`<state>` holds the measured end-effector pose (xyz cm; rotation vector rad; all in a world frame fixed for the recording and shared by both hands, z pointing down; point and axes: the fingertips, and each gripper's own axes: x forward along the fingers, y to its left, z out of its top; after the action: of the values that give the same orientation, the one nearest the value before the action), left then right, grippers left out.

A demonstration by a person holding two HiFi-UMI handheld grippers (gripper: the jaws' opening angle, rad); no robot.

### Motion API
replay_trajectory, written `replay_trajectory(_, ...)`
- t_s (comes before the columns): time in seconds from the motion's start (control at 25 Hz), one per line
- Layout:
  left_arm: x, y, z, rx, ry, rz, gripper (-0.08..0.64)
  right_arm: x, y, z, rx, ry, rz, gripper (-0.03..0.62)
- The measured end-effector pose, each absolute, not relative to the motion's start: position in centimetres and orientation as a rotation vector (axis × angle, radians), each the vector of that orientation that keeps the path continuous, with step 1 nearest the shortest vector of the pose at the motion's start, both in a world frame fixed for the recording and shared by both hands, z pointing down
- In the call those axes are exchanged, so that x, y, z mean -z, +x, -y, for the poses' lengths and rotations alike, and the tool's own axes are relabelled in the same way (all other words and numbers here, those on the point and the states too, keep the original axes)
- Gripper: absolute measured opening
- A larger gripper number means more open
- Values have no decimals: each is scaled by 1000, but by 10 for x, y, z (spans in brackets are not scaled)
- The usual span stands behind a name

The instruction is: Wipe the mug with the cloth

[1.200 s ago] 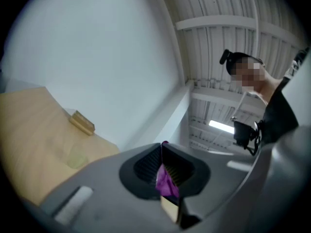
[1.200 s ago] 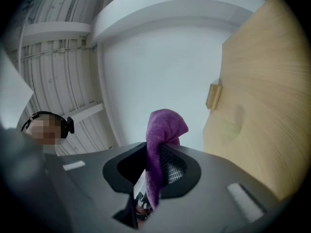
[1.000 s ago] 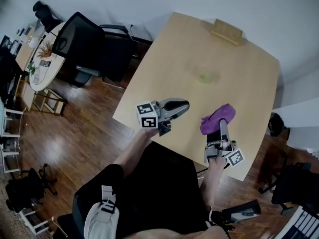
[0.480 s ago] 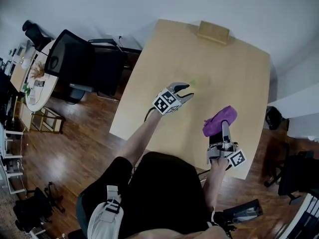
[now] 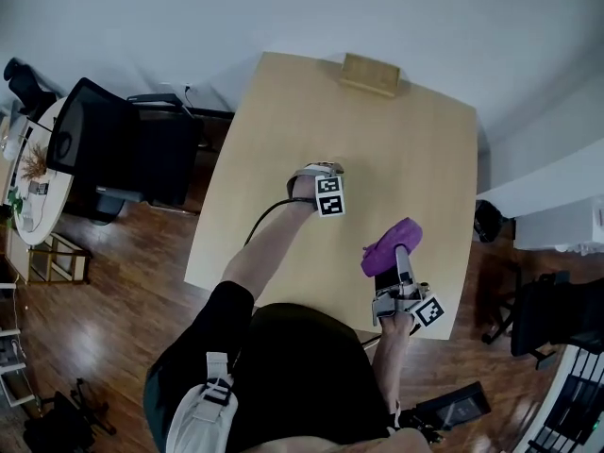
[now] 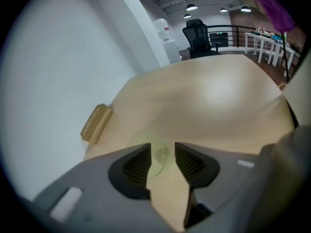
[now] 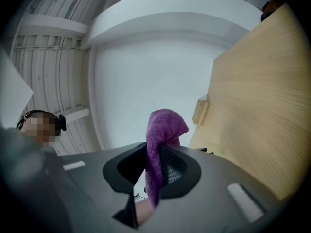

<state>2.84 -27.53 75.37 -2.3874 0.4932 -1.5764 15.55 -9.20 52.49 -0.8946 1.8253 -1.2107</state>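
The square light-wood table (image 5: 406, 149) is bare across most of its top. At its far edge, against the white wall, lies a small flat wooden block (image 5: 370, 74). A black mesh office chair (image 5: 104, 140) stands off the table's left side on the dark wooden floor (image 5: 113, 291).

The left gripper (image 6: 163, 149) reaches in near the table's middle. Its ribbed black jaws stand apart, with the pale green translucent mug (image 6: 156, 158) on the tabletop between their tips and neither pad pressing on it. In the head view the gripper covers the mug. In the left gripper view the jaws cut off its round outline, and no handle can be made out.

The right gripper (image 7: 154, 154), near the front right edge, is clamped on the fuzzy purple cloth (image 7: 165, 123). The cloth bunches into a rounded fold above the jaws.
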Motion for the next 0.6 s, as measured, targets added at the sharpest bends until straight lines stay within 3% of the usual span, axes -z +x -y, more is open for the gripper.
replay_trajectory(0.16,-771,26,279,1619,-2484,-499,113,-529,158,90,1212,-934,-1821,60)
replay_trajectory(0.2,-767,25,279,1584,-2560,-549,64,-529,160,90,1208,-943,-1823,60)
replay_trajectory(0.28,-748,21,275,1418,-2816,-714,44,-529,162,91,1195,-963,-1842,61)
replay_trajectory(0.44,-666,16,228,602,-3459,-907,41,-528,157,95,1167,-1022,-1943,60)
replay_trajectory(0.6,-585,-7,160,-274,-3617,-804,41,-520,130,103,1116,-1104,-2119,60)
